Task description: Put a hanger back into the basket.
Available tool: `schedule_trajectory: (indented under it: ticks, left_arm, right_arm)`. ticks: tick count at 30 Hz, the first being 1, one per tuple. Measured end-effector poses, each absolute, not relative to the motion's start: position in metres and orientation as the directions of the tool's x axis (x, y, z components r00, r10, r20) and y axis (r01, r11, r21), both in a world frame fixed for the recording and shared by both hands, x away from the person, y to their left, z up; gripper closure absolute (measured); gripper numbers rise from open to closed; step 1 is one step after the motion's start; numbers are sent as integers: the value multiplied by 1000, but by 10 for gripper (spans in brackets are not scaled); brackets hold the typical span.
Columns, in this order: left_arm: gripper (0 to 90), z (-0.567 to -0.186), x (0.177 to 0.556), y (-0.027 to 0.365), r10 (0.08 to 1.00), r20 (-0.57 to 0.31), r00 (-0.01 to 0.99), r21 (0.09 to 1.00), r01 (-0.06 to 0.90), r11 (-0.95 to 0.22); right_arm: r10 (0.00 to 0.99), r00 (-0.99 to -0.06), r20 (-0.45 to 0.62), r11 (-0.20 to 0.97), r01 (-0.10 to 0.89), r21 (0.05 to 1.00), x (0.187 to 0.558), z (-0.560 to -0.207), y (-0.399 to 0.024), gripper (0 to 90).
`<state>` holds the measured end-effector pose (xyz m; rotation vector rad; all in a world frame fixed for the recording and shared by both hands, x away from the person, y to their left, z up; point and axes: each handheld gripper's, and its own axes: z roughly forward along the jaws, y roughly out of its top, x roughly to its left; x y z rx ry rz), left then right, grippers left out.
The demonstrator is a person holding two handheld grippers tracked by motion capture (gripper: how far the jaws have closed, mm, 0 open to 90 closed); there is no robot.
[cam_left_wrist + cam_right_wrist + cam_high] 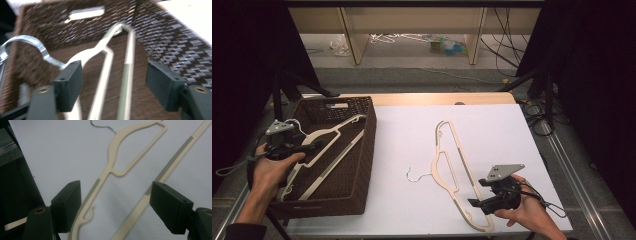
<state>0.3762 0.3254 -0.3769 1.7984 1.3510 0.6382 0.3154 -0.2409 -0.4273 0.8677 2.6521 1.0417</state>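
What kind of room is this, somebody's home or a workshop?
Most likely a lab or recording workspace: black curtains flank the white table, loose cables trail on the floor, and a person works with hand-held grippers.

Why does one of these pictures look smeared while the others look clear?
Left gripper view: motion blur smears the basket weave and the hanger inside it, while the gripper's own pads stay sharp. Right gripper view: crisp, with the hanger on the table evenly lit. High view: the white table is bright, the surroundings dark.
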Motion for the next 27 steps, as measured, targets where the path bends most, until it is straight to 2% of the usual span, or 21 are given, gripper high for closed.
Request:
schedule_trajectory:
  ticks: [3, 9, 12, 17, 27]
  left_arm:
    - [244, -372, 364, 302, 922, -98, 374, 847, 519, -120]
    - [224, -366, 343, 259, 865, -121, 486, 873, 466, -140]
    - [213, -364, 333, 241, 842, -112, 528, 884, 439, -158]
    - [203, -365, 318, 216, 819, -139, 556, 914, 391, -110]
    - [204, -385, 290, 166, 767, -72, 638, 930, 320, -179]
  right_arm:
    - [556, -828, 67, 598, 455, 659, 314, -426, -240, 255]
    - [564, -823, 65, 593, 459, 662, 313, -428, -238, 253]
    - [573, -818, 57, 581, 454, 676, 314, -428, -237, 250]
    - [585, -809, 62, 556, 456, 695, 315, -433, -237, 248]
    - [602, -796, 58, 514, 443, 735, 313, -433, -237, 230]
